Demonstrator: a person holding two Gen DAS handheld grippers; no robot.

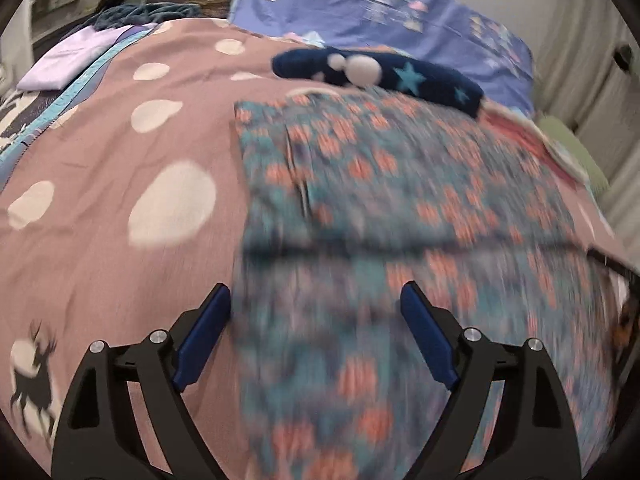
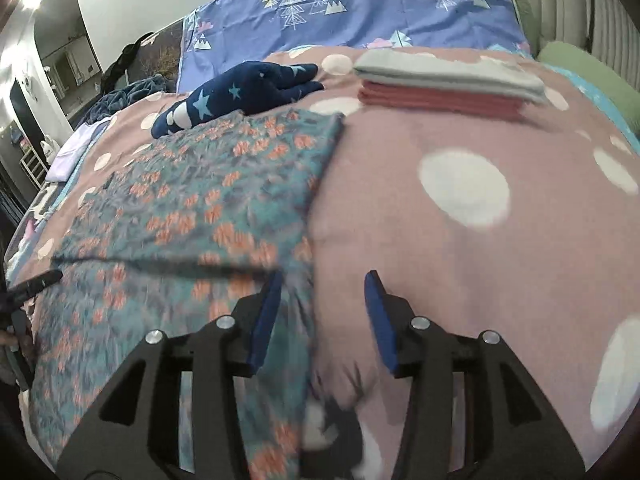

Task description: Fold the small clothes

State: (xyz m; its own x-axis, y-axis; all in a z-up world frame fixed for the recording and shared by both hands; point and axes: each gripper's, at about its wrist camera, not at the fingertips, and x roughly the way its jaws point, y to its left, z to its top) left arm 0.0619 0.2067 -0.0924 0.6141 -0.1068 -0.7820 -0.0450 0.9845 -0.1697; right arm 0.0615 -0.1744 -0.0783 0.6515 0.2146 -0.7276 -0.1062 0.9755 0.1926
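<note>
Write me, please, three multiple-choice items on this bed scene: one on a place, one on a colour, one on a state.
1. The folded stack lies:
A. on the polka-dot cover
B. on the floor
C. in a basket

2. The flowers on the teal garment are:
A. yellow
B. orange
C. white

3. The right tool is:
A. shut on a sock
B. shut, empty
C. open, gripping nothing

Key: 1 A, it rests on the cover; 2 B, orange blooms show; 3 C, its fingers stand apart, the garment's edge loose between them.

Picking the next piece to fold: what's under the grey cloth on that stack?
A folded red cloth lies directly under the grey cloth, and the pile rests on the spotted pink sheet. Anything between those layers is covered.
</note>
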